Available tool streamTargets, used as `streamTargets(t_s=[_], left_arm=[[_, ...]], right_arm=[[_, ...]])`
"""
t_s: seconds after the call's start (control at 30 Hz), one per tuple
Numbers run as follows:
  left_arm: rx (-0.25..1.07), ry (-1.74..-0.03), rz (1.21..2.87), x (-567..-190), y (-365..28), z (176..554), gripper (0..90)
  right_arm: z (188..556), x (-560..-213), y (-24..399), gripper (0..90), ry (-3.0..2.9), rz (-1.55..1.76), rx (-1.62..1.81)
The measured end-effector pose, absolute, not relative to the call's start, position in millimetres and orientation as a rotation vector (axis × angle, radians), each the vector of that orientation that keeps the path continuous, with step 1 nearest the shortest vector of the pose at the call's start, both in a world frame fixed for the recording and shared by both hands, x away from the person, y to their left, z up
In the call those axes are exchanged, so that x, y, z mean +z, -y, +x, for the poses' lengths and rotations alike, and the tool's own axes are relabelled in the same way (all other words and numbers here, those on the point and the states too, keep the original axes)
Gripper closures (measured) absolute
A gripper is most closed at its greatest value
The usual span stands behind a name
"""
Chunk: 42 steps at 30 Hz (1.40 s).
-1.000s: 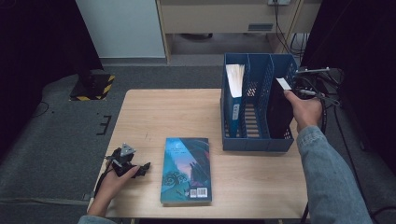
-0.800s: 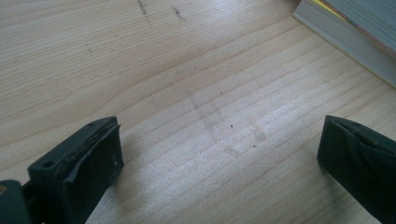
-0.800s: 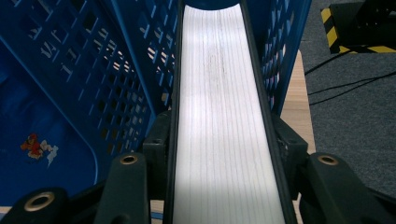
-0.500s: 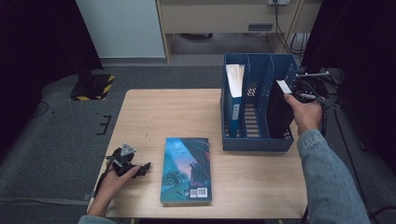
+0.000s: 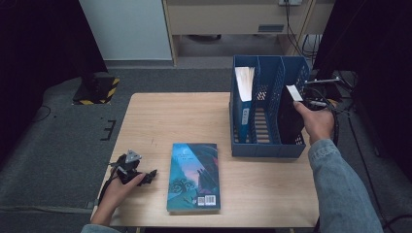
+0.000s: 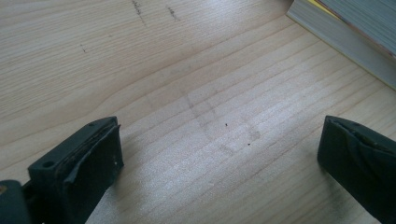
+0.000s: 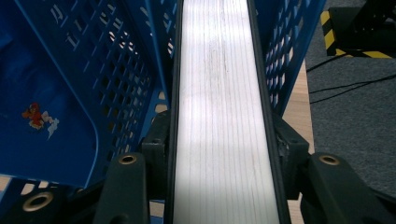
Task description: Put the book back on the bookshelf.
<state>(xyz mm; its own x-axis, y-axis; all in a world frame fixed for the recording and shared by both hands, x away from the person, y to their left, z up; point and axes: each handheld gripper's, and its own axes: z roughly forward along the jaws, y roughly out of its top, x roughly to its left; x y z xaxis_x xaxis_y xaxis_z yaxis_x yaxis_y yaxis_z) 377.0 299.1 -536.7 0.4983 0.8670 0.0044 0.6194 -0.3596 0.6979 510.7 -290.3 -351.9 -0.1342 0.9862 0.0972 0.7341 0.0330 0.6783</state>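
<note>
A blue file rack (image 5: pixel 265 148) stands at the table's right. A black book (image 5: pixel 290 121) stands upright in its right compartment, and my right gripper (image 5: pixel 311 102) is shut on the book's top edge. In the right gripper view the pale page edge (image 7: pixel 219 93) runs between the two pads (image 7: pixel 156 140), with the rack's mesh walls (image 7: pixel 116 70) on both sides. A blue book (image 5: pixel 244 97) stands in the rack's left compartment. Another blue-covered book (image 5: pixel 194 174) lies flat near the front edge. My left gripper (image 5: pixel 145 174) rests open on the wood just left of it, nothing between its jaws (image 6: pixel 219 154).
The wooden table (image 5: pixel 170 116) is bare at the back left. The rack's middle compartment (image 5: pixel 265 116) holds nothing. Cables (image 5: pixel 340 111) hang off the table's right side. A black and yellow striped block (image 5: pixel 97 90) lies on the grey floor at the left.
The right hand and the black book have sunk very slightly in the rack. The left gripper has stayed still.
</note>
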Motion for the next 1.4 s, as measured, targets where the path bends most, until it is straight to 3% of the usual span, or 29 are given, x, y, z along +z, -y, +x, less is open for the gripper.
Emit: streamTargets(t_s=[1.4], left_arm=[[0.496,-1.209,2.103,-537,-298,378,0.0]], right_arm=[[495,-360,289,44.3,-1.928,1.771,0.899]])
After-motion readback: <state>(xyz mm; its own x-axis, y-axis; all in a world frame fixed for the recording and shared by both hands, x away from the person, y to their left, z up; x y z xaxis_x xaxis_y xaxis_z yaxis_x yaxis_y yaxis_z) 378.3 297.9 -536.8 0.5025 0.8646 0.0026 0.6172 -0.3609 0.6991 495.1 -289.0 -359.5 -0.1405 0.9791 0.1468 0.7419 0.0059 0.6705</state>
